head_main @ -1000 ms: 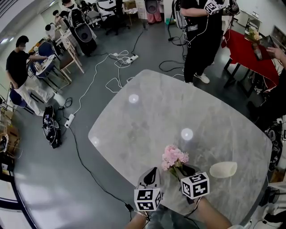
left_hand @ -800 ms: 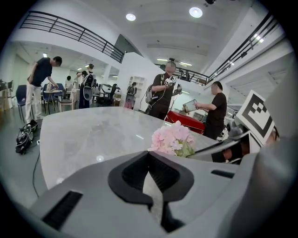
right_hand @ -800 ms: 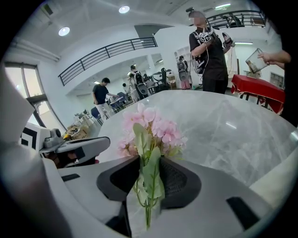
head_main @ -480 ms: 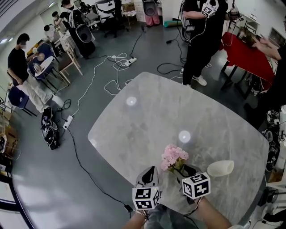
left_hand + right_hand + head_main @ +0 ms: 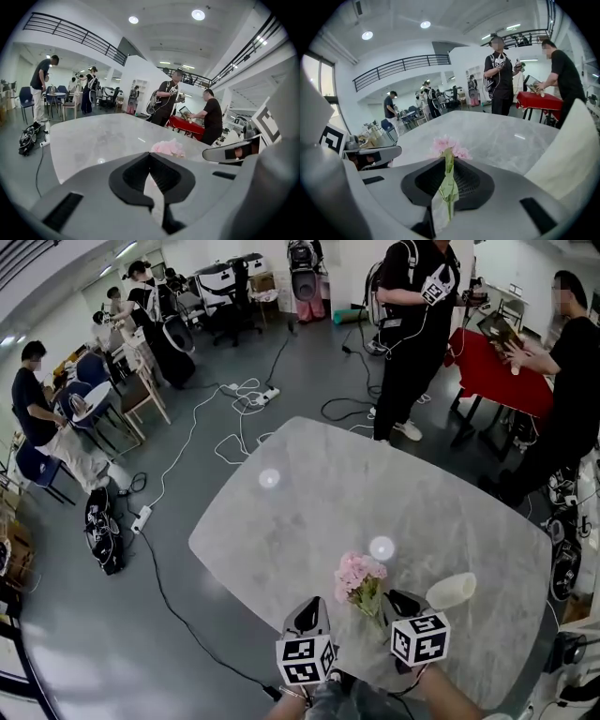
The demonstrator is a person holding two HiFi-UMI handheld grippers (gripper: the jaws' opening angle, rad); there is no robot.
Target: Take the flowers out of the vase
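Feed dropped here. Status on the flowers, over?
Left gripper shut, empty. Right gripper just closed on flowers, at stem. They're out, clear of vase on table. Nothing in the way.

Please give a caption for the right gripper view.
The right gripper, its jaws just closing, holds the pink flowers by the stem.

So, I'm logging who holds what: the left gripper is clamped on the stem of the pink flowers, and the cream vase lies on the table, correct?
Wrong gripper: the right gripper is clamped on the stem of the pink flowers, its jaws having just been closing around it; the right gripper view shows this. The left gripper is shut, empty. The cream vase lies on the table.
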